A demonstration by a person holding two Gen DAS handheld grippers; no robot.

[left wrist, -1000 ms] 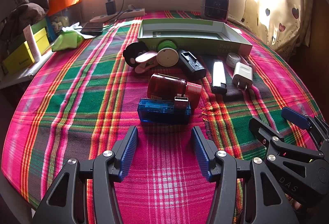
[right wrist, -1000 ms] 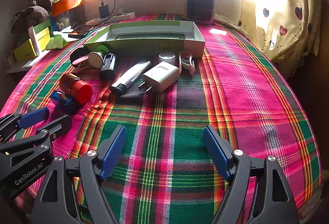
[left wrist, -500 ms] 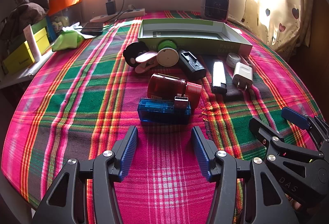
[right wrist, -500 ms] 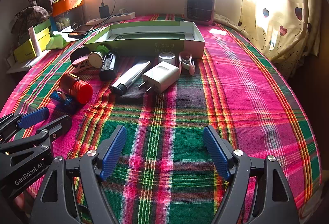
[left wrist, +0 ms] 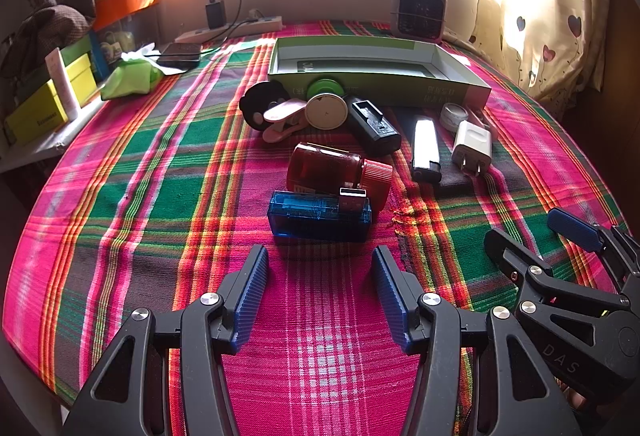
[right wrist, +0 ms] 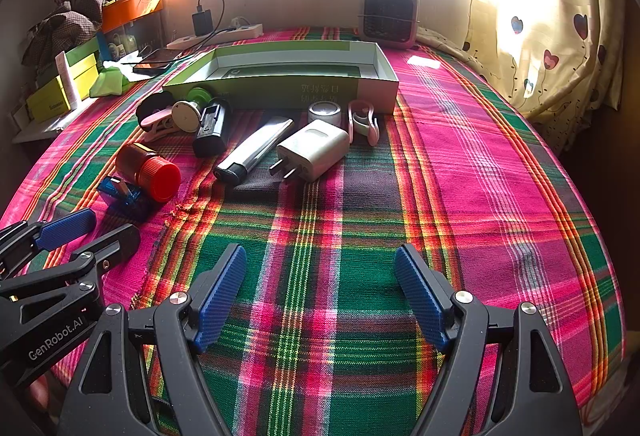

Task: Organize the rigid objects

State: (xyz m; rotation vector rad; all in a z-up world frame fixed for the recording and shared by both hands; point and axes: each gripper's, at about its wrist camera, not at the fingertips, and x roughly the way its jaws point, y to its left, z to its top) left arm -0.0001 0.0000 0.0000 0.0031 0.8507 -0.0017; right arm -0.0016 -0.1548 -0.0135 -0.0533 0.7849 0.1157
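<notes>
1. My left hand-held gripper (left wrist: 318,294) hovers low over the plaid cloth, jaws spread wide and holding nothing. The blue USB gadget (left wrist: 319,215) lies crosswise just ahead of the fingertips, not yet touched.
2. My right hand-held gripper (right wrist: 320,294) is also wide apart and holds nothing, over bare cloth, well apart from the pile.
3. The things to sort lie in a cluster in front of the open green box (right wrist: 384,74): brown bottle with the red cap (left wrist: 338,170) touching the back of the USB gadget, black battery charger (left wrist: 372,126), lighter (left wrist: 426,148), white plug (left wrist: 472,146), pink clip (left wrist: 280,116), round white disc (left wrist: 326,111). Nothing loose shows in the part of the box I can see.
4. Step in hand, as I judge it: pick the USB gadget first, being nearest.
5. To do it well: it looks about as long as my jaw gap, so I should turn the wrist to grip across its short sides, or come in squarely and low.
6. Watch the bottle; it lies on its side and may roll if nudged. Lift straight up before heading to the box.
7. Hard, smooth plastic: close firmly on flat faces, clear of the metal connector (left wrist: 352,195).
8. Against the frames from half a second and a second ago: no difference I can find. Both grippers sit in the same place with the same gap, and no object has shifted.
</notes>
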